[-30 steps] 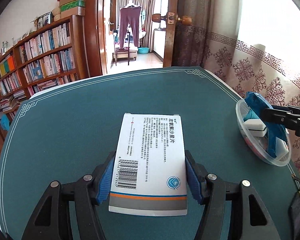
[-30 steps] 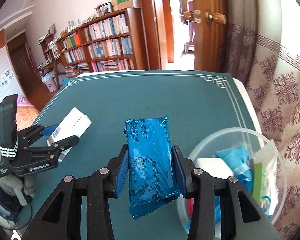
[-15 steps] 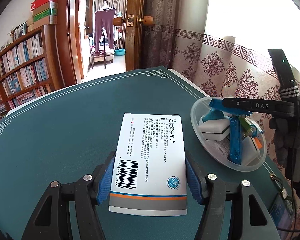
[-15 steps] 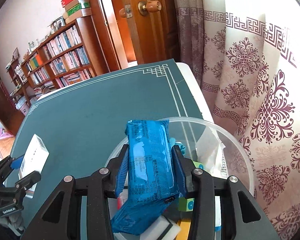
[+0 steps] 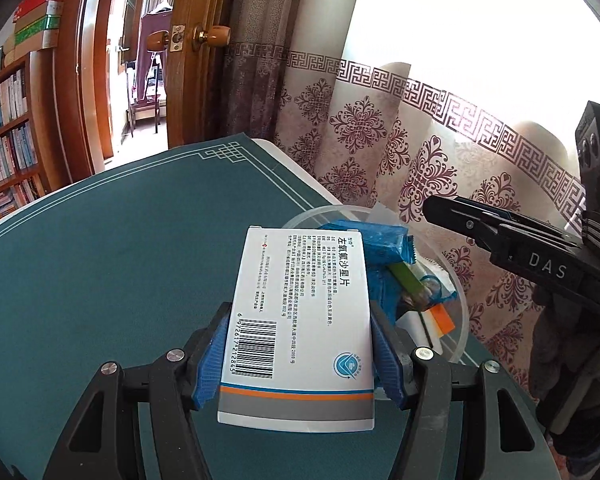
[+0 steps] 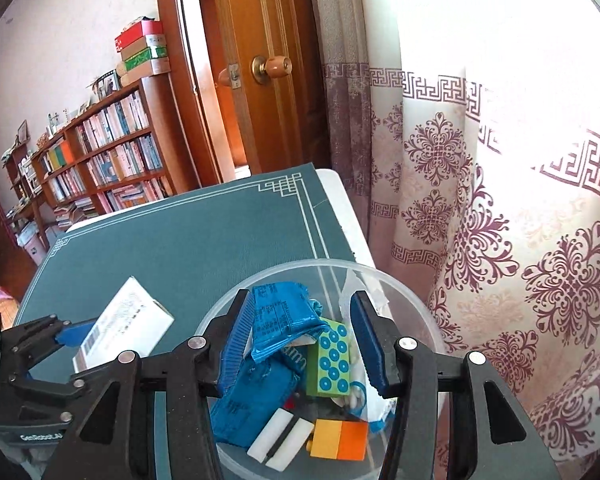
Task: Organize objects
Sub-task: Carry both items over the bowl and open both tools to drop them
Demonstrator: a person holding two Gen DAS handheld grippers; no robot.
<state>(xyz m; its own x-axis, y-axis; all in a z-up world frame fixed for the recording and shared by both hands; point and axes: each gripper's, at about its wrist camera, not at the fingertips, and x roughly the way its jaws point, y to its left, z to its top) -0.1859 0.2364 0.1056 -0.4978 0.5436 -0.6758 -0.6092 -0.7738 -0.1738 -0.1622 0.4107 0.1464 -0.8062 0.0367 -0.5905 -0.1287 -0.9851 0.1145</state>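
My left gripper [image 5: 300, 356] is shut on a white medicine box [image 5: 300, 320] with a barcode and holds it above the table next to the clear plastic bowl [image 5: 458, 280]. The box also shows in the right wrist view [image 6: 124, 328]. My right gripper [image 6: 302, 340] is open and hovers over the bowl [image 6: 416, 292]. A blue snack packet [image 6: 280, 316] lies loose in the bowl between the spread fingers. The bowl also holds a second blue packet [image 6: 248, 408], a green dotted block [image 6: 332, 360], an orange-yellow block [image 6: 340, 440] and a white eraser [image 6: 280, 440].
The table has a teal mat [image 6: 204, 232] with a white border. The bowl stands at the table's right edge by a patterned curtain [image 6: 500, 220]. A wooden door [image 6: 260, 80] and bookshelves [image 6: 100, 152] are behind the table.
My right gripper opened and let the blue packet drop into the bowl. My left gripper carried the medicine box right, close to the bowl.
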